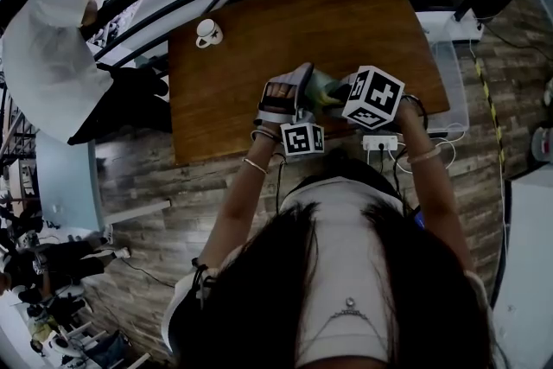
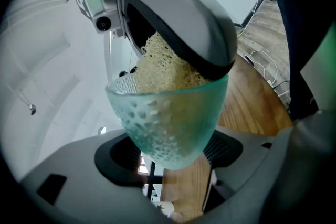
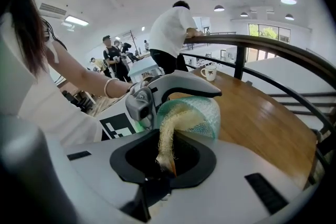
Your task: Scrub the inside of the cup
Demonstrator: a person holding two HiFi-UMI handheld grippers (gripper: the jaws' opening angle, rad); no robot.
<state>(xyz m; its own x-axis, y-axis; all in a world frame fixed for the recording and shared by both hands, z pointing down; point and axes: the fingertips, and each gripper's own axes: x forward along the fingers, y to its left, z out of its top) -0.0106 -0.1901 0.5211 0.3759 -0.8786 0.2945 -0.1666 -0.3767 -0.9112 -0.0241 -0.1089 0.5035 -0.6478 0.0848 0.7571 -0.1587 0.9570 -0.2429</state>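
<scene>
Cup [image 2: 168, 118]: translucent glass with a blue-green tint. The wall is frosted and covered with small raised dimples. It tapers from a wide mouth to a narrow rounded bottom, and the rim is smooth and even. No chip or crack can be made out.

Position: the cup is off the worktop [image 1: 259, 65]. It is held in the air over the near edge, directly in front of the person. The head view shows it only in part, as a greenish shape [image 1: 321, 91] between the two tools.

Left tool [image 2: 170, 157]: closed on the lower part of the cup, with one pad against each side of the tapered bottom. The mouth of the cup points away from this tool and towards the other.

Right tool [image 3: 165, 157]: nearly closed. Its jaws pinch one end of a fibre scrubber [image 3: 170, 131], which is pale yellow, coarse and net-like. The rest of the scrubber runs over the rim and fills much of the cup's inside [image 2: 163, 68], pressing against the glass. One jaw of this tool reaches over the rim above the scrubber.

Surroundings: a white mug [image 1: 208, 32] stands at the far corner of the worktop, well apart from the work. A person [image 3: 170, 34] in a white top leans at the railing [image 3: 273, 44] beyond it.
</scene>
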